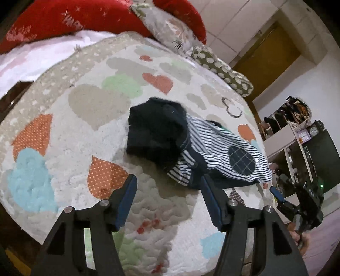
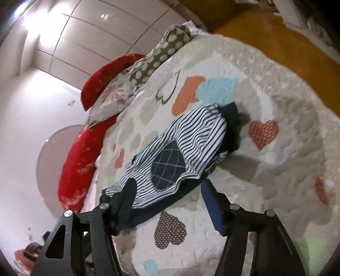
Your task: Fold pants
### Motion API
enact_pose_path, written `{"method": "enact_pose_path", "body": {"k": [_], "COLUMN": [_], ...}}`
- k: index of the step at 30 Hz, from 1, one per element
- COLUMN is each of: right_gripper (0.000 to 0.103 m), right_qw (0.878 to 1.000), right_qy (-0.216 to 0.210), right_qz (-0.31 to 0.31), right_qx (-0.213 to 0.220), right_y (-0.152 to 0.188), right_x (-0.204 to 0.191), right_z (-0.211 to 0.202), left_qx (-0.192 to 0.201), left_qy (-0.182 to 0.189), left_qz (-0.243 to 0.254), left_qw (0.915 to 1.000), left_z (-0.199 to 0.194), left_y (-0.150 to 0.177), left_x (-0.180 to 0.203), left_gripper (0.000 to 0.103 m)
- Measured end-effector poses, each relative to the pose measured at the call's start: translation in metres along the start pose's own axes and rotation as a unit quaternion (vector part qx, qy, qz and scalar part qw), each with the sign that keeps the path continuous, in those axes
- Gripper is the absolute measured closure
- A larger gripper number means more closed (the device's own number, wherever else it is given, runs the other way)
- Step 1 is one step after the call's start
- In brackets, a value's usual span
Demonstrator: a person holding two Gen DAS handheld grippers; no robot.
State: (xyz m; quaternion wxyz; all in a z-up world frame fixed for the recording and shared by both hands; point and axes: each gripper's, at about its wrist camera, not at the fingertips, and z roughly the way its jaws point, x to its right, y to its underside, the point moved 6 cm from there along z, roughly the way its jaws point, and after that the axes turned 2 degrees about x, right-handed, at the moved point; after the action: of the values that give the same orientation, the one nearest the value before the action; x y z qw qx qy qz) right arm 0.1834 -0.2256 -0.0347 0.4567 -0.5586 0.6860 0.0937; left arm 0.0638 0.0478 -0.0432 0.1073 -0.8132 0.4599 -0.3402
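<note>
On the bed, a quilt (image 1: 89, 127) printed with hearts and clouds covers the whole work surface. Left to right in the left wrist view: red pillows (image 1: 63, 19) and a floral pillow (image 1: 167, 27) lie along the far edge, a spotted pillow (image 1: 223, 68) sits further right, and shelves (image 1: 297, 131) stand beyond the bed's right side.

The pants (image 1: 214, 152) lie crumpled near the middle of the quilt. A dark navy portion is bunched on the left of the heap; a navy-and-white striped portion with a dark checked oval patch (image 1: 241, 160) spreads to the right.

The left gripper (image 1: 167, 184) is positioned above the quilt, just short of the near edge of the pants. Its fingers are spread wide apart and hold nothing. The right finger tip overlaps the striped hem in view; contact cannot be confirmed.

The right gripper (image 1: 297, 203) appears at the right edge of this view, beside the bed.

In the right wrist view, the right gripper (image 2: 167, 184) is likewise wide open. The pants (image 2: 180, 148) lie directly ahead, with the patch (image 2: 167, 167) facing up. The left finger (image 2: 127, 195) overlaps the striped hem (image 2: 114, 189); the right finger sits over bare quilt (image 2: 276, 169). No fabric is clamped.
</note>
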Motion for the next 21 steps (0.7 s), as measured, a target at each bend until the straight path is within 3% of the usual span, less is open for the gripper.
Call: {"method": "enact_pose_path", "body": {"k": [3, 10, 12, 16, 19, 21], "right_gripper": [0.044, 0.044, 0.046, 0.064, 0.069, 0.069], "right_qw": [1.000, 0.999, 0.998, 0.994, 0.993, 0.993], "right_qy": [0.004, 0.031, 0.058, 0.100, 0.110, 0.113], "right_qz": [-0.005, 0.009, 0.005, -0.013, -0.025, -0.027], "right_qx": [-0.020, -0.038, -0.037, -0.030, -0.027, -0.025], "right_y": [0.006, 0.002, -0.002, -0.009, -0.009, -0.008], "right_x": [0.005, 0.019, 0.021, 0.019, 0.017, 0.017], "right_z": [0.013, 0.042, 0.049, 0.058, 0.057, 0.054], "left_qx": [-0.020, -0.051, -0.055, -0.062, -0.081, -0.087], "left_qy": [0.019, 0.046, 0.039, -0.009, -0.033, -0.029], "left_qz": [-0.013, -0.031, -0.026, 0.008, 0.032, 0.029], "left_qw": [0.9995, 0.9971, 0.9974, 0.9980, 0.9957, 0.9954], "left_z": [0.011, 0.031, 0.042, 0.065, 0.079, 0.081], "left_y": [-0.001, -0.010, -0.014, -0.022, -0.024, -0.025], "left_x": [0.000, 0.007, 0.010, 0.014, 0.014, 0.012], "left_gripper": [0.042, 0.042, 0.042, 0.043, 0.091, 0.091]}}
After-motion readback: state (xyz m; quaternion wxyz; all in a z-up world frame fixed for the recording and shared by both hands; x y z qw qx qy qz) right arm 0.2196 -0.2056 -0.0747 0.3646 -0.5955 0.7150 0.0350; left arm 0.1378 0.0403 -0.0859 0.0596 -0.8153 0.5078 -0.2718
